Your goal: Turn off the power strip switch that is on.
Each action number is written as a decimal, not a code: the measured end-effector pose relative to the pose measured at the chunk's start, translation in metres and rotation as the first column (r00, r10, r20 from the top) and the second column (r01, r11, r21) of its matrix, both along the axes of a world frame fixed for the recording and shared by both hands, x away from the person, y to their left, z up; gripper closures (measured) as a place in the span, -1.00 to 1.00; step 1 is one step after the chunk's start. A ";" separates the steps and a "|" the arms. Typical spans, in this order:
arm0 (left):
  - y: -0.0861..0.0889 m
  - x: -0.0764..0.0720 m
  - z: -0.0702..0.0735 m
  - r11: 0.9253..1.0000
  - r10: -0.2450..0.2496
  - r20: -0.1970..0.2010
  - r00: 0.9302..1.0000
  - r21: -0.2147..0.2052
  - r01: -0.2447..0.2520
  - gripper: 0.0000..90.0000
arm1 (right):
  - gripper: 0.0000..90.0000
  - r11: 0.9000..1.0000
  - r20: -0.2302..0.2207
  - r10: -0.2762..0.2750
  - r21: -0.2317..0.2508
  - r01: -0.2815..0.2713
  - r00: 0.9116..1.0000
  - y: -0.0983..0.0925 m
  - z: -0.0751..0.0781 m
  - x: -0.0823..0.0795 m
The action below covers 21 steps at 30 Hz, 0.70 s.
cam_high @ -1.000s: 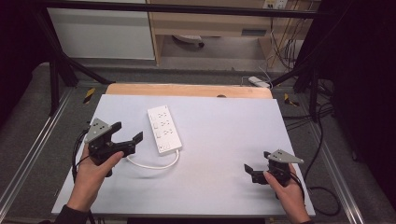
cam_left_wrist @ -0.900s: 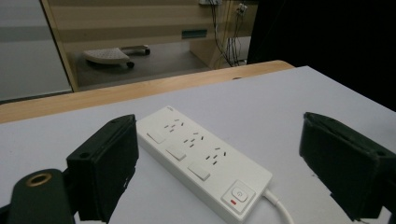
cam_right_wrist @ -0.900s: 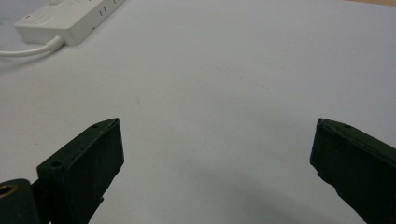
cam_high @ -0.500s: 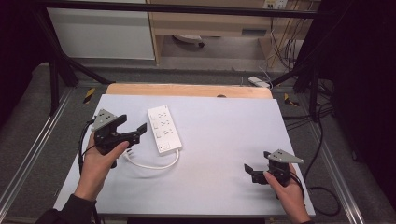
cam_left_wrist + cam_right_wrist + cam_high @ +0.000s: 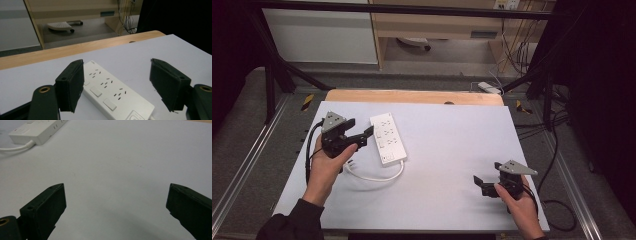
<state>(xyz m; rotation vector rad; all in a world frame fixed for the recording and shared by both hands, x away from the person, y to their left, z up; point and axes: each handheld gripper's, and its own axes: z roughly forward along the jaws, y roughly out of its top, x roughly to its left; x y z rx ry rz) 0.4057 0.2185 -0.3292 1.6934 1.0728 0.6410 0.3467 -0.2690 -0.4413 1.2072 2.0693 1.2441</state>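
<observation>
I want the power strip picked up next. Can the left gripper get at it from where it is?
Probably yes. The left gripper sits right beside the power strip, its jaws just closing yet apart, one on each side of the strip in the left gripper view. Nothing lies between them.

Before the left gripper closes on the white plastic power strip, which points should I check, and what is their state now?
1. White plastic power strip sits between the jaws of the left gripper: ok.
2. Pads touching the strip: not ok; the jaws have just been closing, gaps remain.
3. White cable loops loosely on the white table, not tangled: ok.
4. Right gripper far away, jaws open: ok.
5. Strip lies flat: ok.
</observation>
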 end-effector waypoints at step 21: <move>-0.008 0.023 0.001 0.999 0.033 0.013 0.999 0.007 -0.033 -0.07 | -0.93 1.000 0.000 0.003 0.007 -0.003 1.000 0.001 0.001 -0.002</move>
